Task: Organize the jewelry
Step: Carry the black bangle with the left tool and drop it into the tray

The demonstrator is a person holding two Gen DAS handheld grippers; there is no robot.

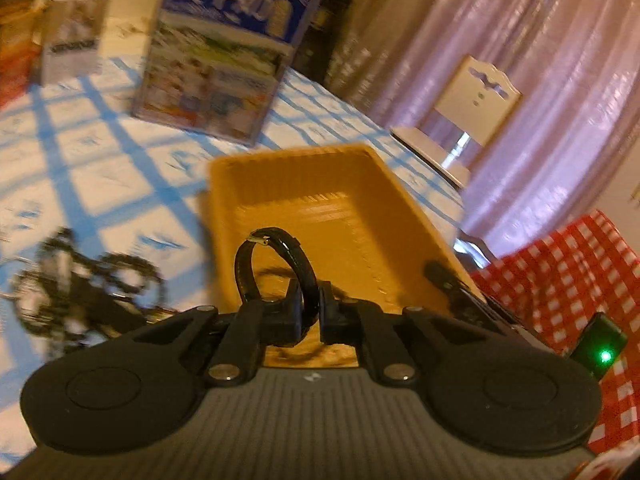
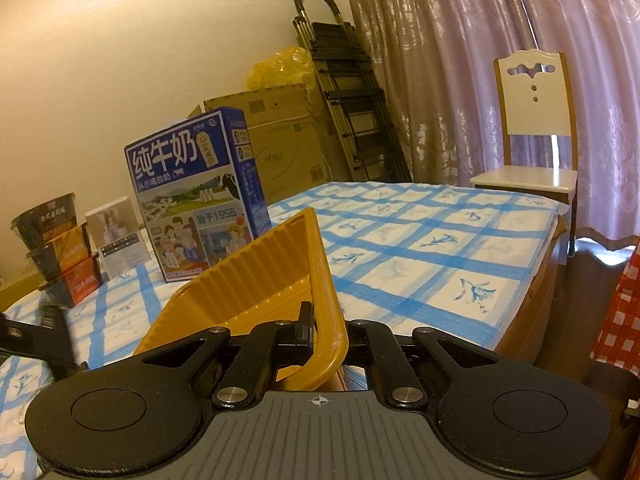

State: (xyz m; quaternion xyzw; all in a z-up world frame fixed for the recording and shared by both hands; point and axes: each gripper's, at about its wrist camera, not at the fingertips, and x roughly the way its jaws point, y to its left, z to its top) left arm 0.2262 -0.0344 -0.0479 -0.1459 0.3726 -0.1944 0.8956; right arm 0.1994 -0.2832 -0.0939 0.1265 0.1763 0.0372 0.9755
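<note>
black strap [image 1: 276, 268] only left-view

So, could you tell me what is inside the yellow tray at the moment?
The yellow tray shows only bare ribbed floor at its far end. The left gripper, shut on a black strap, covers the near end, so anything lying there is hidden.

left hand-held gripper [image 1: 310, 312]: clamped | right hand-held gripper [image 2: 330, 336]: clamped
</note>
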